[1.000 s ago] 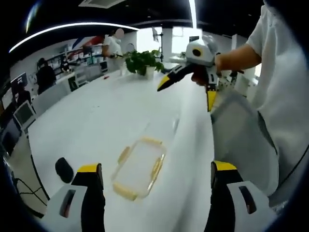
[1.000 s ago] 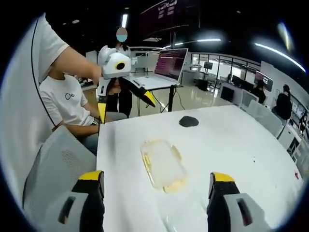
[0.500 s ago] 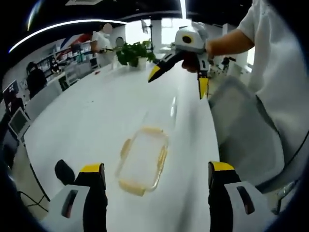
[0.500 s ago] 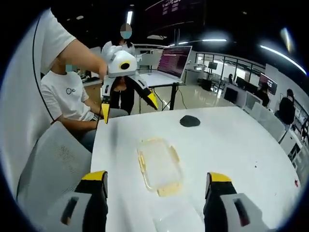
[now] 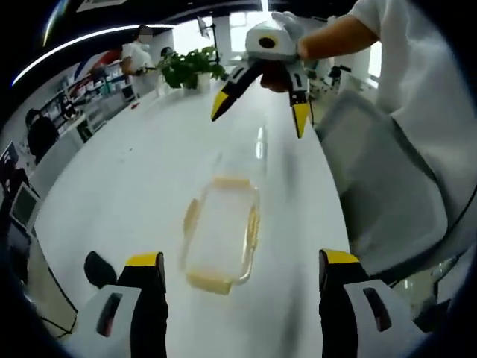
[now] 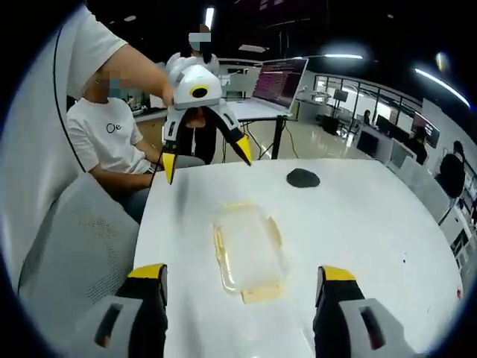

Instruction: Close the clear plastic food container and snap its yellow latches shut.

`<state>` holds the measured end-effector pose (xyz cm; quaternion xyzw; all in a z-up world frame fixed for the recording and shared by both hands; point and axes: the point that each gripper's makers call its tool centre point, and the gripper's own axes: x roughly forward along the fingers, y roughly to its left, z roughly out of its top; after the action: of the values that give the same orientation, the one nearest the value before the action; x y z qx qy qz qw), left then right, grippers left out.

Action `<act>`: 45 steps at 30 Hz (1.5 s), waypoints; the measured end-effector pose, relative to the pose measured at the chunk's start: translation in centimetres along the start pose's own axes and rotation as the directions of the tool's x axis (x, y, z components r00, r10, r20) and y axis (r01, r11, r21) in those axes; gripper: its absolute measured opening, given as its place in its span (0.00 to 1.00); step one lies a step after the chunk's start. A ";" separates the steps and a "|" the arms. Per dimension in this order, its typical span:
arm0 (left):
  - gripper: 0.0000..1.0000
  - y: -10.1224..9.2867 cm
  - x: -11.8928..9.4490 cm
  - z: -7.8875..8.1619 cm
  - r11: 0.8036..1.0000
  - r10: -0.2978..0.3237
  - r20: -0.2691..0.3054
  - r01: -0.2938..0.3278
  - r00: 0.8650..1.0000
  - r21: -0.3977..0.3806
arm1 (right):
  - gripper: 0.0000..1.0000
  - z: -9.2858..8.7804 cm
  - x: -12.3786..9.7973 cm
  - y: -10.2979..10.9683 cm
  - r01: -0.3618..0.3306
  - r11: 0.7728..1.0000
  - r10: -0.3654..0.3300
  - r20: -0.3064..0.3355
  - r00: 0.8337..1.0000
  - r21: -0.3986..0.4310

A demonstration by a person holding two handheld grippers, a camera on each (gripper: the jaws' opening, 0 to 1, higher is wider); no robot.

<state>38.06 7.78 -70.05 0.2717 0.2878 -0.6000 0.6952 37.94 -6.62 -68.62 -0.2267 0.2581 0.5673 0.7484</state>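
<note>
A clear plastic container [image 5: 220, 237] with yellow latches along its edges lies flat on the white table [image 5: 127, 171]. In the left gripper view my left gripper [image 5: 240, 262] is open, its jaws on either side of the container's near end and apart from it. My right gripper [image 5: 259, 113] hangs open over the container's far end, held by a hand. In the right gripper view the container [image 6: 249, 252] lies between my right gripper's [image 6: 242, 274] open jaws. Opposite, my left gripper [image 6: 206, 159] is open above the table edge.
A small black object [image 6: 303, 177] lies on the table beyond the container, also seen as a black object [image 5: 97, 267]. A grey chair [image 5: 380, 171] stands at the table's edge. A seated person [image 6: 112, 142], a laptop on a stand [image 6: 279, 82] and a potted plant [image 5: 186, 68] are nearby.
Both views have shifted as the hands moved; each gripper looms larger and more centred opposite the other. Both stay open. The container has not moved on the table.
</note>
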 end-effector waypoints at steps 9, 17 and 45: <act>0.82 0.8 0.8 -1.7 0.999 -0.033 -0.051 0.033 0.998 0.001 | 0.80 -1.4 1.1 -1.2 -0.003 1.000 0.003 -0.069 0.998 -0.012; 0.82 1.4 1.3 -2.7 0.999 -0.037 -0.090 0.039 0.995 0.029 | 0.75 -1.9 1.9 -1.2 -0.018 1.000 0.016 -0.090 0.996 -0.022; 0.67 3.5 4.1 -5.6 0.990 -0.087 -0.190 0.105 0.978 0.091 | 0.62 -4.6 5.5 -2.0 -0.083 0.995 0.072 -0.195 0.978 -0.047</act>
<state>41.57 9.46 -76.78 0.3466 0.3336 -0.6187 0.6211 40.53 -6.05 -75.54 -0.2910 0.3225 0.5784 0.6905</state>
